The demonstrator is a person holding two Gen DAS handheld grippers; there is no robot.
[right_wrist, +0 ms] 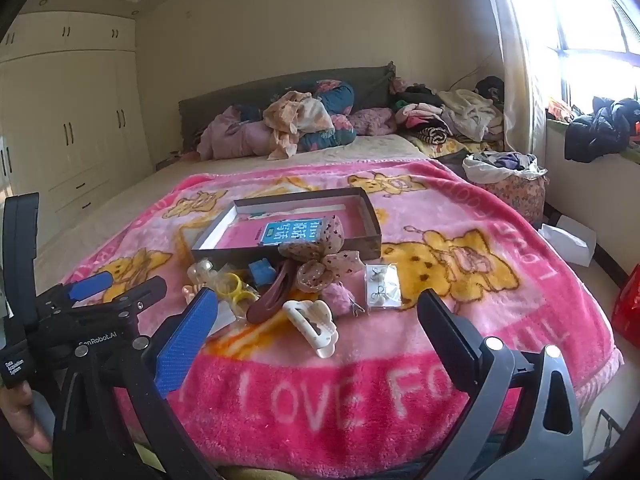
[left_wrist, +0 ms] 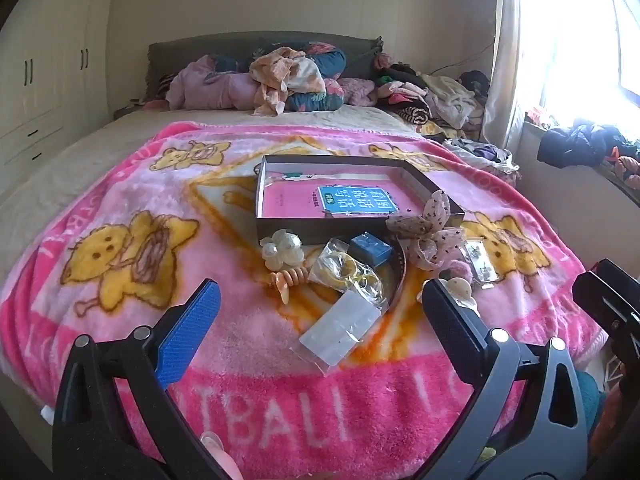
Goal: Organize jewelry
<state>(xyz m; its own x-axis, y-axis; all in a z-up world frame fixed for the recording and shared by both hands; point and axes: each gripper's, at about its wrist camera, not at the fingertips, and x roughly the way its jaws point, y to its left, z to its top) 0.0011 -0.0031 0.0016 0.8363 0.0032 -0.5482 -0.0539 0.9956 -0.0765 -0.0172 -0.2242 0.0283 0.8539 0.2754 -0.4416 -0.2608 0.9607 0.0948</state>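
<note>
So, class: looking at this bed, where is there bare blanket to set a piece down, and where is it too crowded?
Free: the pink blanket left of the open box, and the lettered band between the pile and both open grippers, left gripper and right gripper. Crowded: just in front of the box, where the white claw clip, blue block and spotted bow cluster.

A bed (left_wrist: 60,184) carries a pink blanket (left_wrist: 132,204); on it lie a shallow box (left_wrist: 320,226) and, nearer, heaped hair accessories (left_wrist: 344,276).
</note>
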